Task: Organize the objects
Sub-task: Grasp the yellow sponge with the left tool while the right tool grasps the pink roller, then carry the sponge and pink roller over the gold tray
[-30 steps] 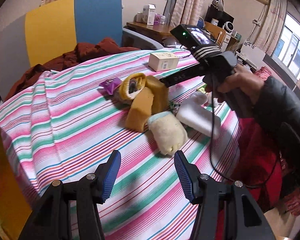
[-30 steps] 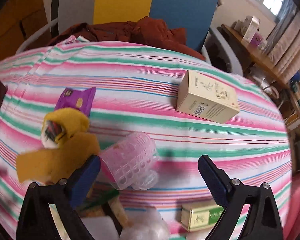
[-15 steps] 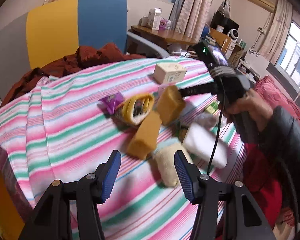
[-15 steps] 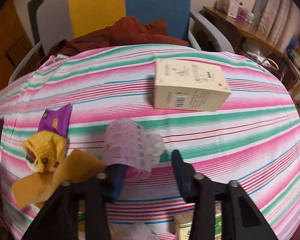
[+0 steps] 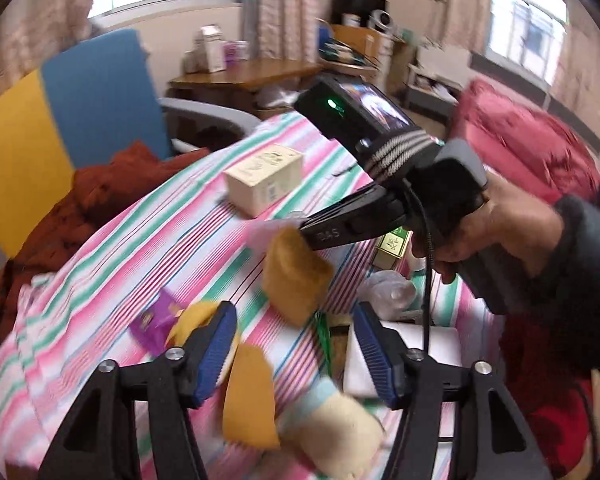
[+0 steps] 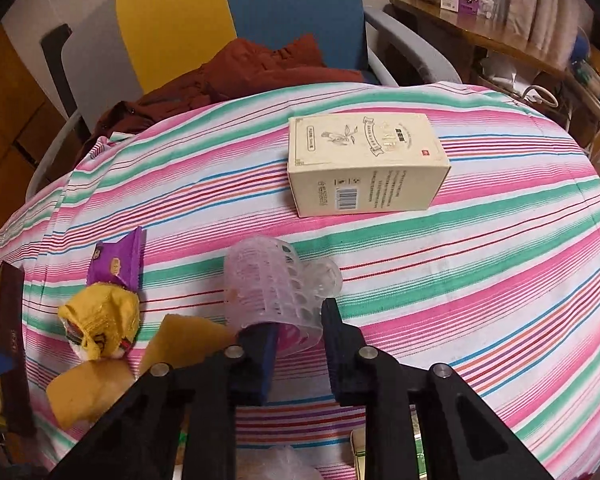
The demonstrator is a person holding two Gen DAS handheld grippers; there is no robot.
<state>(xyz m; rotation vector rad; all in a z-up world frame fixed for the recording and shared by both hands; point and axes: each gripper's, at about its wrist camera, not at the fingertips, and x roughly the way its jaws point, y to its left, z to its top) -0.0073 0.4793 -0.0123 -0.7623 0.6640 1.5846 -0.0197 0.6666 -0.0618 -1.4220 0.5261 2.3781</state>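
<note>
1. Step in hand: grab of the pink plastic curler-like basket (image 6: pixel 278 288) lying on its side mid-worktop (image 6: pixel 480 280), on the striped cloth, just in front of the cream box (image 6: pixel 364 164).
2. Right tongs (image 6: pixel 300 344) have just been closing and now clench the near end of the pink basket; it sits between the jaws and looks squeezed. In the left wrist view the right tongs' tip is hidden behind a yellow cloth piece (image 5: pixel 296 276).
3. Left tongs (image 5: pixel 292 344) have just been opening; they are released, nothing pinched, and hover over the clutter: yellow plush bits (image 5: pixel 248 396), cream plush foot (image 5: pixel 332 436), purple wrapper (image 5: pixel 156 320). View is blurred.
4. Other items near: yellow bundle (image 6: pixel 100 320), purple wrapper just behind it, green tin (image 5: pixel 392 246) near the person's hand (image 5: pixel 496 232).
5. Next, as I judge: lift the basket clear without crushing it and carry it to its spot; destination not visible. Left tongs need to settle on one plush item.
</note>
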